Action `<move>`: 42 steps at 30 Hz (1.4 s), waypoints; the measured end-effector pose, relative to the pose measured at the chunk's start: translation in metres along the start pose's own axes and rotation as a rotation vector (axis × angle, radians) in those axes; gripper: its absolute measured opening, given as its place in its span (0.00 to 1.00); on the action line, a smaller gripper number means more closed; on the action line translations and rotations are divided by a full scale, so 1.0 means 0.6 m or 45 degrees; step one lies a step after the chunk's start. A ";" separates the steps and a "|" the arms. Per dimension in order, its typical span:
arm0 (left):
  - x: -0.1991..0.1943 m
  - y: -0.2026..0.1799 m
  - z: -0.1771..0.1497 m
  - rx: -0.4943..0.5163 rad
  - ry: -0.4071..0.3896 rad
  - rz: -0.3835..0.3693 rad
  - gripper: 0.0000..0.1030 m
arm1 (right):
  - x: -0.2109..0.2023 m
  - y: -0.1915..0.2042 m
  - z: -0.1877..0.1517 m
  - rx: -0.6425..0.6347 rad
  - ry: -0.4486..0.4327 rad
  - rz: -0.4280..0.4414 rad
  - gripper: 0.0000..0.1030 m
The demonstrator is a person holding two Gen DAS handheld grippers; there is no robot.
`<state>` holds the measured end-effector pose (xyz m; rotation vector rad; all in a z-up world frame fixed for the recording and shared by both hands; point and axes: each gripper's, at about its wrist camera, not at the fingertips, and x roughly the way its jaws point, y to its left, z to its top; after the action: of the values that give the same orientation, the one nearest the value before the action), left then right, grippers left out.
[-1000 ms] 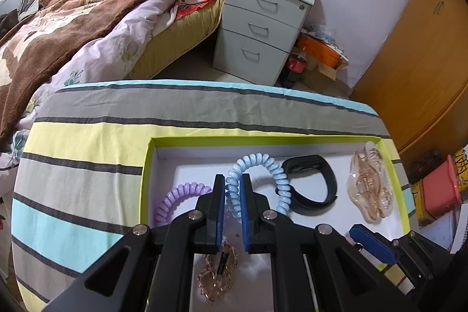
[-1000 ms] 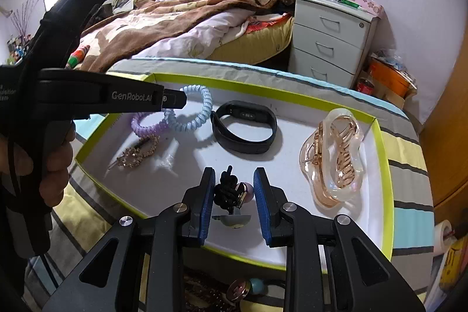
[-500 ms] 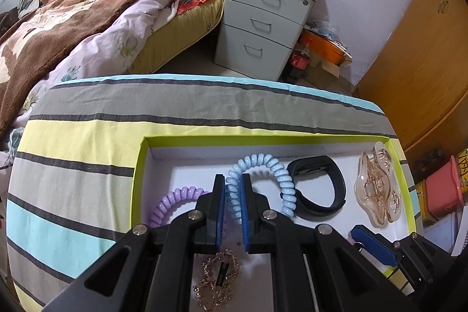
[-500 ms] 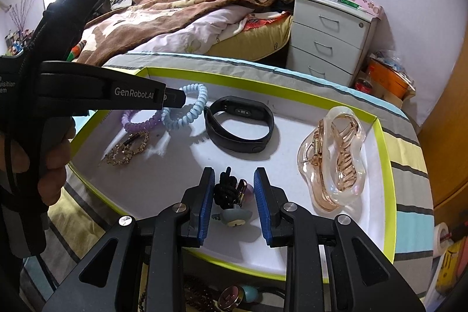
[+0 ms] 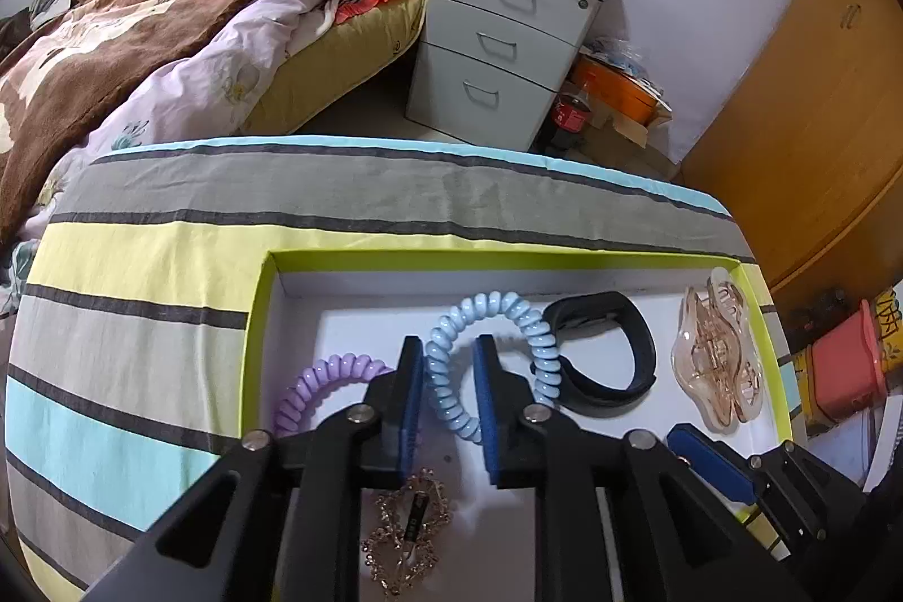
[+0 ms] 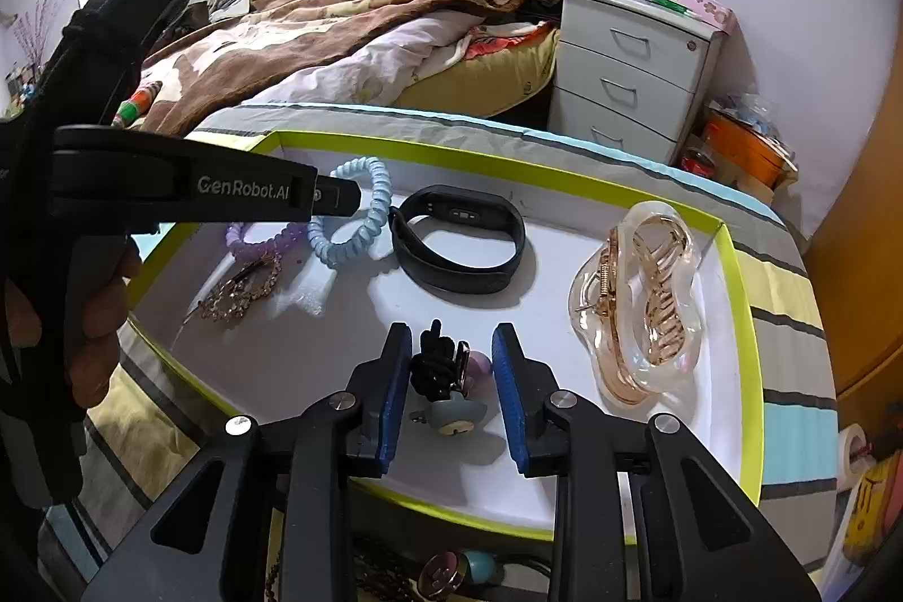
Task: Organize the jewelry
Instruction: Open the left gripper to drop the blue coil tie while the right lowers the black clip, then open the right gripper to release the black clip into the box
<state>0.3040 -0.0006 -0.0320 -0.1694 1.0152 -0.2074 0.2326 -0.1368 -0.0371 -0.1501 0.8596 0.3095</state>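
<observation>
L wrist view: left tool jaws opening, narrow gap; blue coil hair tie strand runs btw pads, pads not pressing it. Tie lies in white tray w/ lime rim, on striped bench. Purple coil tie just left, black wristband touching blue tie on right, clear claw clip far right, gold brooch under tool.

R wrist view: right tool jaws opening, moderate gap; small hair-accessory cluster btw pads on tray floor near front rim, right pad clear of it, left-pad contact can't tell.
</observation>
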 end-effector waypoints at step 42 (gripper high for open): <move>-0.176 -0.037 -0.103 0.061 -0.179 -0.003 0.49 | -0.161 -0.018 -0.058 0.143 -0.194 0.006 0.37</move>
<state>0.1951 0.0019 0.0281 -0.1401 0.8696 -0.2188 0.1520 -0.1756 0.0145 -0.0195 0.7246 0.2723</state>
